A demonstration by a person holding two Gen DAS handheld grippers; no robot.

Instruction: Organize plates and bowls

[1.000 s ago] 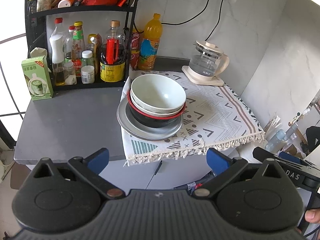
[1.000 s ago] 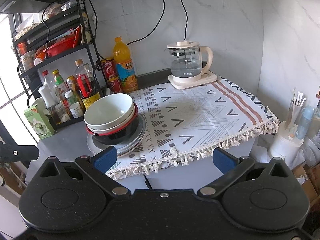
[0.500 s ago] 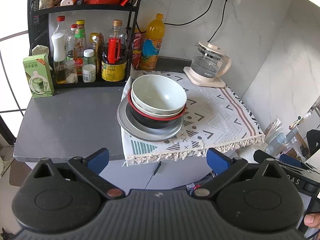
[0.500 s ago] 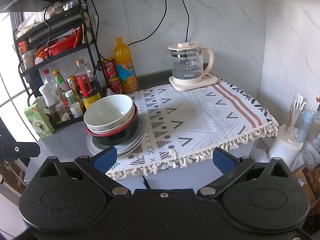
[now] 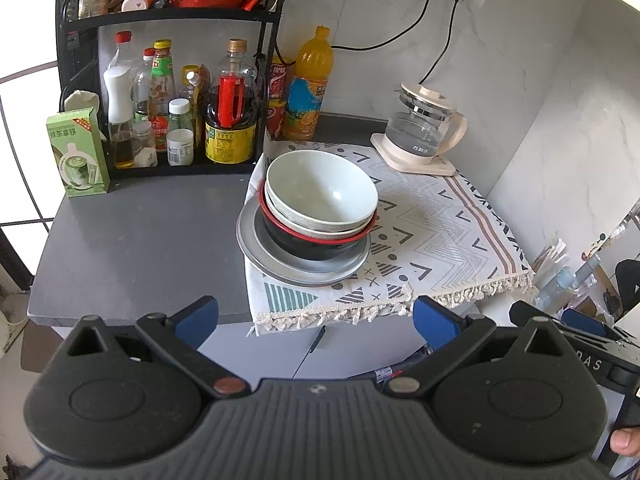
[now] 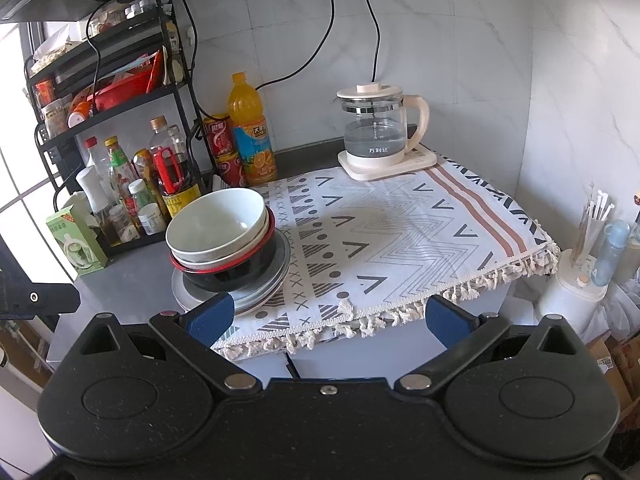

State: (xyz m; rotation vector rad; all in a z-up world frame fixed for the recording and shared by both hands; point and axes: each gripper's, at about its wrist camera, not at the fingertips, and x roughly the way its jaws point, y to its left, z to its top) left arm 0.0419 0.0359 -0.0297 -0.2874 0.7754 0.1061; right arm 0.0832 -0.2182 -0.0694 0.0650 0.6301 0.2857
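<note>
Stacked dishes: I see a pale green ceramic bowl nested in a second pale bowl, inside a black bowl with a red rim, on grey round plates. The stack sits at the left edge of the patterned fringed cloth on the grey counter. My left claw and right claw both stand wide, empty, clear of the stack.
</note>
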